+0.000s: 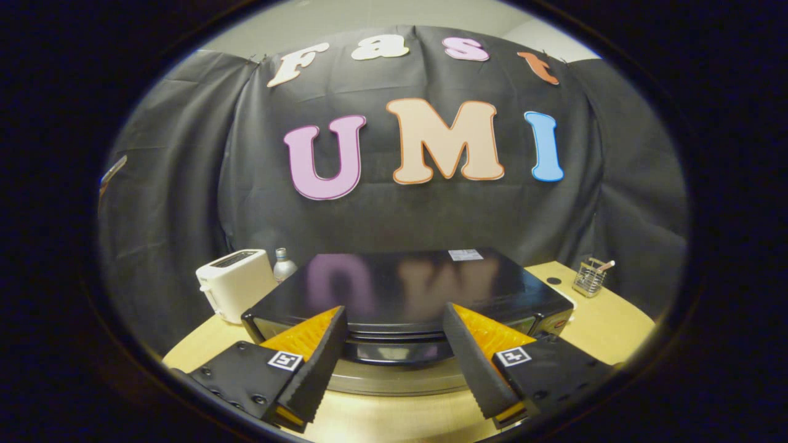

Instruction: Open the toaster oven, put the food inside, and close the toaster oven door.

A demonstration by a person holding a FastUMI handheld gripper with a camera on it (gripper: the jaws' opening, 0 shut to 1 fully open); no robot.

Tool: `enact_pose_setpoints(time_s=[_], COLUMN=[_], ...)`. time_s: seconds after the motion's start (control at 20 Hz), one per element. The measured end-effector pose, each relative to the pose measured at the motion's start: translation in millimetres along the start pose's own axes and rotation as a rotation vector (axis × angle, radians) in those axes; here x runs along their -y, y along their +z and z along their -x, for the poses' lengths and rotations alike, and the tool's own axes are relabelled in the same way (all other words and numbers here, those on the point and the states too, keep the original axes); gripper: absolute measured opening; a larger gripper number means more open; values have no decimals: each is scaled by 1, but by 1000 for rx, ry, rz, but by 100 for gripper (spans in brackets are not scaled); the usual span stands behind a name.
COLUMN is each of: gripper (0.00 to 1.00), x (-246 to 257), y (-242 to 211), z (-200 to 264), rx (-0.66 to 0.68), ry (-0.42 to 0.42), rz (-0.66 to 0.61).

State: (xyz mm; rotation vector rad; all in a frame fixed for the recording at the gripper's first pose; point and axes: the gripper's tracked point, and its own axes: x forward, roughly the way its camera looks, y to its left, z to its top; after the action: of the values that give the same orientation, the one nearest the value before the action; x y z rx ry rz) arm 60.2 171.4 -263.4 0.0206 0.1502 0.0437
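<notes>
Sitting mid-worktop, the glossy black box-shaped toaster oven [400,289] runs its long axis side to side, front w/ dark glass door facing the gripper [394,357]. Door looks closed, though its lower part is hard to read. Gripper fingers are spread wide, nothing between them but the oven's front edge just ahead; no contact visible. White plastic slot toaster [236,284] stands near the pale wood worktop's [609,332] left edge, a small clear bottle [284,264] just behind it. Wire utensil caddy [591,277] sits toward the far right edge.
</notes>
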Motion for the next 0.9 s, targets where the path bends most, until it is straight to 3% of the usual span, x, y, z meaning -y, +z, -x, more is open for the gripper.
enact_pose_setpoints(time_s=[0.45,0.9], gripper=[97,96], x=[1,2], y=[-6,-31], z=[25,64], rx=[134,-38], ry=[-6,67], rz=[-19,-7])
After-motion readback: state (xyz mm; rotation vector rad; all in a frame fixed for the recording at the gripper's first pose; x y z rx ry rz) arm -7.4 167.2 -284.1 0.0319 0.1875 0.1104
